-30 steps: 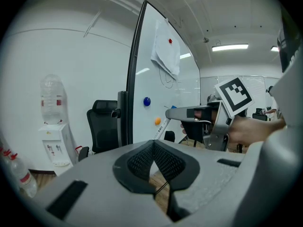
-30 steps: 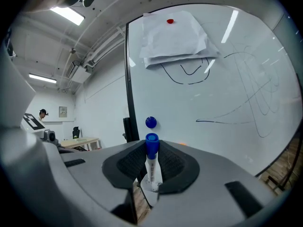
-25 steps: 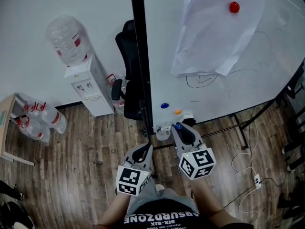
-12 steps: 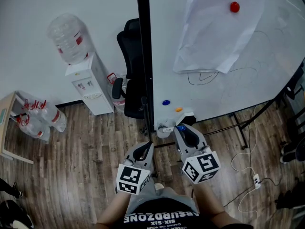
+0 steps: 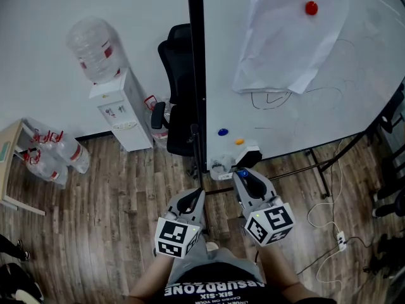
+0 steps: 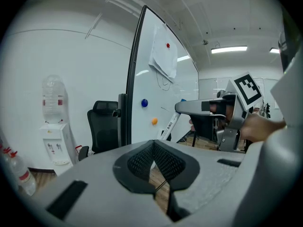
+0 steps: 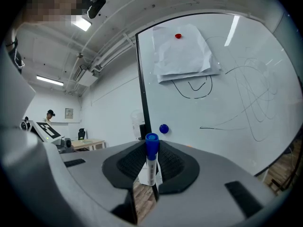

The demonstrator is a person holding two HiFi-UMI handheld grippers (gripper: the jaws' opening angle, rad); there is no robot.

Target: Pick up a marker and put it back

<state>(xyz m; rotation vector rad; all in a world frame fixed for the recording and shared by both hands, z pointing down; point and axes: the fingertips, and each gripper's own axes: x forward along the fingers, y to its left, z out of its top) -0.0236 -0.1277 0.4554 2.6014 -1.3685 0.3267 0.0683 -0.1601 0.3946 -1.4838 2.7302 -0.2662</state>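
Observation:
A white marker with a blue cap (image 7: 151,159) stands upright between the pads of my right gripper (image 7: 151,168), which is shut on it. From the head view, that gripper (image 5: 243,177) is low in front of the whiteboard (image 5: 342,100), the blue cap (image 5: 241,173) just short of the small tray (image 5: 221,167) at the board's bottom corner. The left gripper view shows the marker (image 6: 169,126) slanting down from the right gripper's jaws. My left gripper (image 5: 193,200) hangs beside it, shut and empty, its pads (image 6: 163,162) touching.
A sheet of paper (image 5: 285,37) hangs on the board under a red magnet (image 5: 311,7), with blue (image 5: 222,132) and orange (image 5: 239,142) magnets lower down. A black office chair (image 5: 177,100), a water dispenser (image 5: 120,109) and water bottles (image 5: 60,154) stand left. Cables (image 5: 332,223) lie on the floor at right.
My right gripper with the marker has drawn slightly back and down from the board's tray. The left gripper has stayed where it was.

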